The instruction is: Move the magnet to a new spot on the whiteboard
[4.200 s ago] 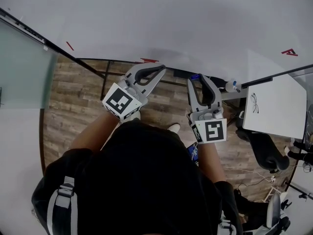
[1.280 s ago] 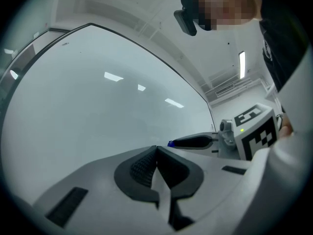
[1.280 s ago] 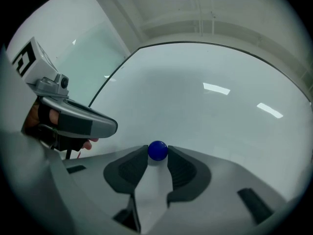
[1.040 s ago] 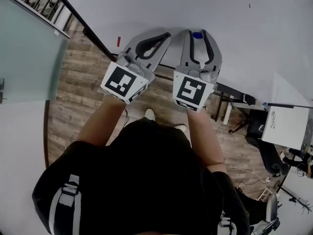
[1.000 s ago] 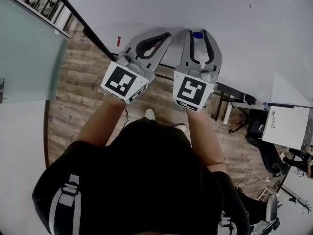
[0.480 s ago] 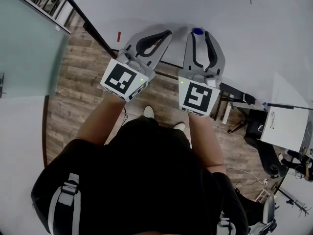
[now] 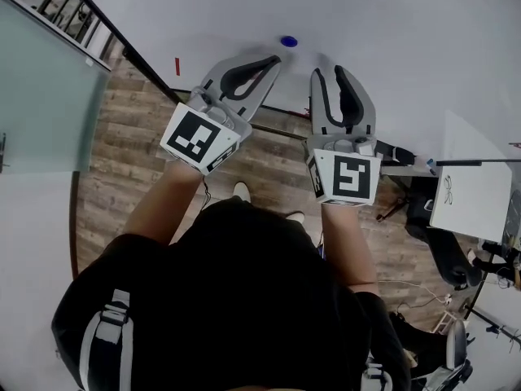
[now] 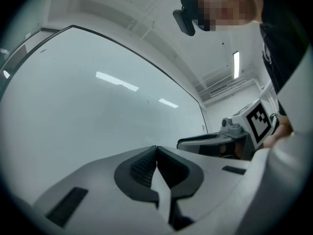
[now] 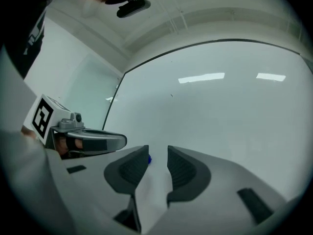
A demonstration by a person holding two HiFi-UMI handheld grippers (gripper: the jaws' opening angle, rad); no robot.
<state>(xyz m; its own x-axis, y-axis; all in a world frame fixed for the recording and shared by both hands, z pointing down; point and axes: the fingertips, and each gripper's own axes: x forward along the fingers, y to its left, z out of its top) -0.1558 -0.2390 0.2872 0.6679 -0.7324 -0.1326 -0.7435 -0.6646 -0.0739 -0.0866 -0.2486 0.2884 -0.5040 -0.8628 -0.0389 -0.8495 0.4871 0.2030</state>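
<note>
Nearest you, the left gripper: fingers pressed together, nothing in them. The right gripper: fingers spread, just eased inward a little, nothing between them. Beyond the tips, the blue magnet sits on the whiteboard, apart from both grippers. Placing looks done; only backing off seems left.

Magnet: only a blue sliver shows past one of the right gripper's fingers, which have just been closing on nothing; the rest is hidden behind it. Whiteboard: cut off by the head view's upper edge, beyond the fingers.
</note>
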